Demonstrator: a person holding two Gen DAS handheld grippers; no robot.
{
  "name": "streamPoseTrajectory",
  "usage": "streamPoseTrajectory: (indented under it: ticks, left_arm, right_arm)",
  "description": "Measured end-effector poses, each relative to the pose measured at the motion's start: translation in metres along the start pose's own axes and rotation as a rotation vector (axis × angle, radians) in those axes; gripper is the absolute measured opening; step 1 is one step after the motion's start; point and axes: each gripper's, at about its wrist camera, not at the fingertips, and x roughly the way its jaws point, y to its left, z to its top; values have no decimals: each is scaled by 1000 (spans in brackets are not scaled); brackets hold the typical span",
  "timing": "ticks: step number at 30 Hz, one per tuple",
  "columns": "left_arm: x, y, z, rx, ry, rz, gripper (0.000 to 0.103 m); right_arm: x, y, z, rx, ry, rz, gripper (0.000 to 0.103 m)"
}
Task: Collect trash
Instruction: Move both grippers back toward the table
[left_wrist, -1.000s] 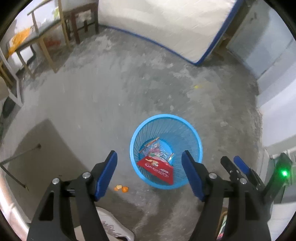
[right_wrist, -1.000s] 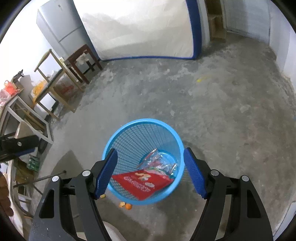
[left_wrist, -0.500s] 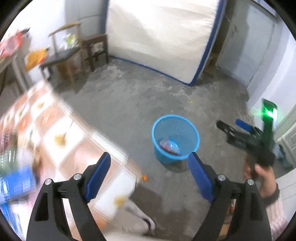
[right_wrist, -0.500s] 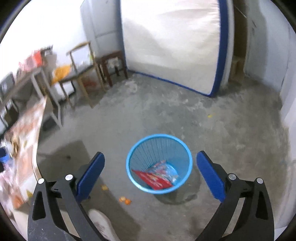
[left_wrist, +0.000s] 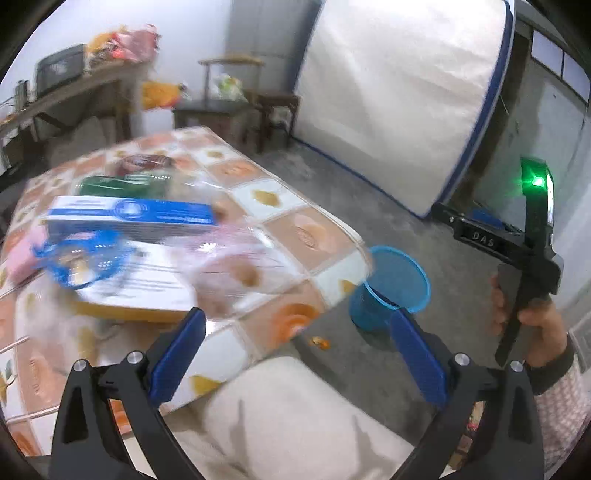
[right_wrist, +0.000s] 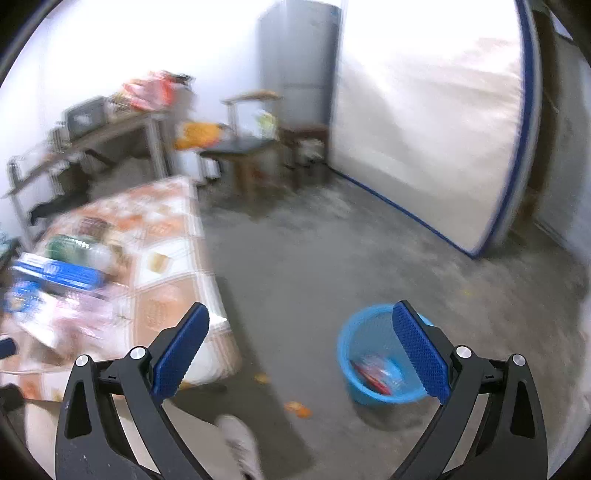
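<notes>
Trash left to collect sits on the table (left_wrist: 295, 236), far-left of the basket: a blurred pile with a blue-and-white box (left_wrist: 133, 214), a green wrapper (left_wrist: 122, 184), blue netting (left_wrist: 85, 258) and pinkish clear film (left_wrist: 229, 251), all lying on a yellow-edged board (left_wrist: 140, 295). Too smeared to name pieces exactly. Film and wrapper look light, soft and slippery, so pinch a bunched fold, not a flat face; the box looks light and stiff, take it across the narrow sides. Blue basket (right_wrist: 373, 373) stands on the floor right of the table, already holding red and clear wrappers. Orange scraps (right_wrist: 295, 408) lie on the floor near it. Left gripper (left_wrist: 295, 362): jaws have just been opening, now wide, nothing between them. Right gripper (right_wrist: 303, 358): same, wide and empty
</notes>
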Motion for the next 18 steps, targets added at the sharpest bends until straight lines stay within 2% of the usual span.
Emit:
streamPoseTrajectory:
  ticks: [3, 7, 9, 13, 16, 18]
  left_arm:
    - [-17, 27, -9, -59, -37, -15, 98]
    - [-35, 60, -20, -148, -97, -61, 98]
    - [-45, 78, -26, -179, -132, -63, 98]
    - [-58, 101, -32, -187, -202, 16, 98]
    - [-63, 117, -35, -167, -218, 72, 98]
    - [-64, 126, -37, -152, -222, 95, 98]
  right_arm:
    - [-6, 28, 9, -41, -44, 53, 95]
    - [-14, 66, 18, -104, -74, 195, 95]
    - [-16, 80, 21, -129, -50, 275, 95]
    - [-12, 112, 25, -172, 17, 366, 95]
    - [-7, 142, 19, -291, 58, 409, 95]
    - [-4, 159, 13, -407, 85, 479, 95]
